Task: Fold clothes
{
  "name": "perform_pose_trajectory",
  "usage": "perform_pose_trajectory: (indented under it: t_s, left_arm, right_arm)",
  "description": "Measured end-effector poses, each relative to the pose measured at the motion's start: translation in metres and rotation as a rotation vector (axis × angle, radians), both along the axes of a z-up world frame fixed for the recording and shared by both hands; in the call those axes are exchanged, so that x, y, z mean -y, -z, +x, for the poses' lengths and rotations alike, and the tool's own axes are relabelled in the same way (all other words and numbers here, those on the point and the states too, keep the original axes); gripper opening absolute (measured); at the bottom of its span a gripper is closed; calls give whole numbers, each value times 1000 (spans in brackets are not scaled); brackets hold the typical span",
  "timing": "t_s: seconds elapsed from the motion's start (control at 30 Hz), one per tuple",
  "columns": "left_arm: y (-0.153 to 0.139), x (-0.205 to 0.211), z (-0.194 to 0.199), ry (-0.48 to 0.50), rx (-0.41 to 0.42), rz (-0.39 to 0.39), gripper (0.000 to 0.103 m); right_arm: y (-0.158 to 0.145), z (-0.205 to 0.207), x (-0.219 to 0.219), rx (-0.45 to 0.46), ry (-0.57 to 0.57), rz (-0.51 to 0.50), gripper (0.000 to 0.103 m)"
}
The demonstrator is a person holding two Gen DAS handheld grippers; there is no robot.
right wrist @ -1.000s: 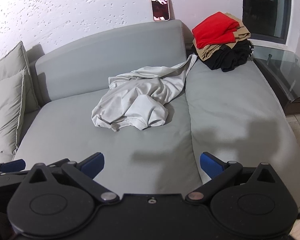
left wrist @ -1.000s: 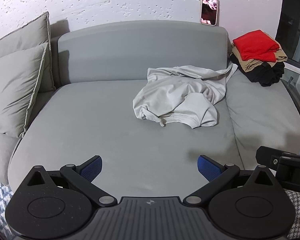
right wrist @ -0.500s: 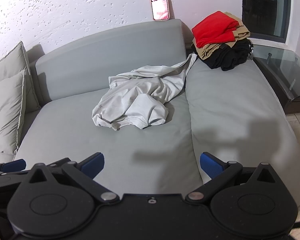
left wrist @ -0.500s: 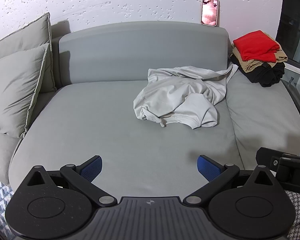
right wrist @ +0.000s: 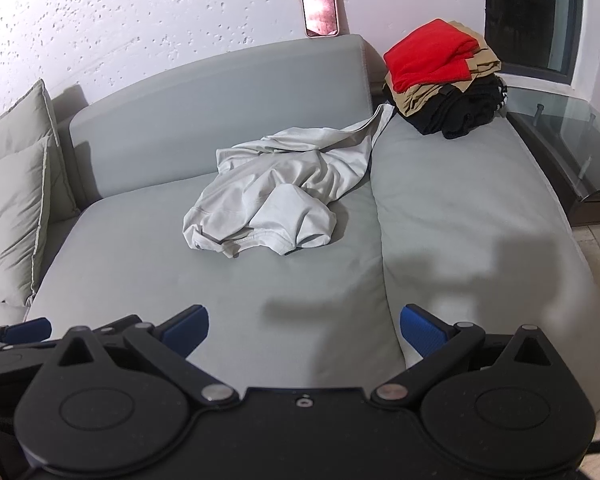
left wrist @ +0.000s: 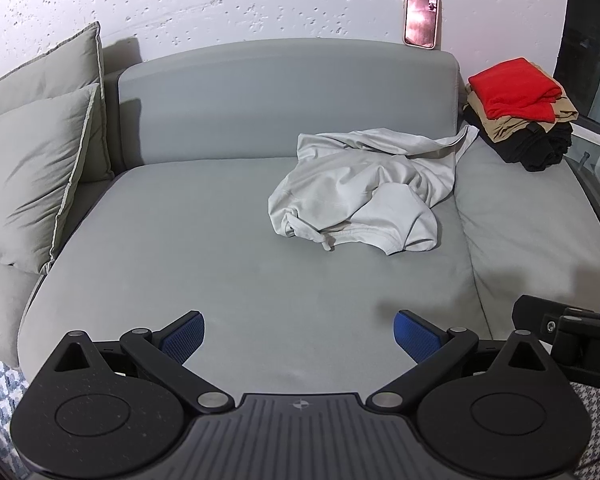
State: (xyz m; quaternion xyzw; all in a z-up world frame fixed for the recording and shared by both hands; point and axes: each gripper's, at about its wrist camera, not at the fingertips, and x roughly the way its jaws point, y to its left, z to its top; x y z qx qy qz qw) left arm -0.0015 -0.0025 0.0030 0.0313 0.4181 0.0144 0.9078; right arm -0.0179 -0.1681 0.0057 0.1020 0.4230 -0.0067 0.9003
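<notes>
A crumpled pale grey shirt (left wrist: 360,196) lay bunched on the grey sofa (left wrist: 220,248), toward the far right of the wide left seat cushion, with one strip of cloth trailing up and to the right along the seam toward the backrest. Its hem and a rolled edge faced the near side, and nothing touched it. The left gripper (left wrist: 298,334) hung over the near edge of the sofa with its blue-padded fingers (left wrist: 184,334) spread wide apart and nothing between them, well short of the shirt. The right gripper (right wrist: 304,326) was beside it to the right, also at the near edge, its blue fingers (right wrist: 420,330) likewise held wide apart and empty; part of its black body showed at the right edge of the left wrist view. On the far right corner of the sofa stood a stack of folded clothes (right wrist: 444,80), red on top, tan beneath and black at the bottom, just beside the trailing end of the shirt. Two grey cushions (left wrist: 36,168) leaned at the far left. A phone (left wrist: 421,17) stood upright on top of the backrest against the white textured wall (left wrist: 220,0). A glass-topped side table (right wrist: 560,132) sat to the right of the sofa.
</notes>
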Motion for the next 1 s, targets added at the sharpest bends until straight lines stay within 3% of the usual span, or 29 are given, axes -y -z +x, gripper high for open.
perform_pose_trajectory:
  t_s: [0.67, 0.8, 0.9, 1.0]
  left_arm:
    - [4, 0, 3, -6, -11, -1, 101]
    - [12, -6, 12, 11, -40, -73, 102]
    - [26, -21, 28, 4, -89, -151, 100]
    - [43, -35, 42, -55, -113, -108, 93]
  right_arm:
    - [2, 4, -1, -12, -2, -5, 103]
    - [5, 7, 0, -12, 1, 6, 103]
    - [11, 12, 14, 28, 35, 70, 103]
    - [21, 19, 30, 63, 73, 128, 103]
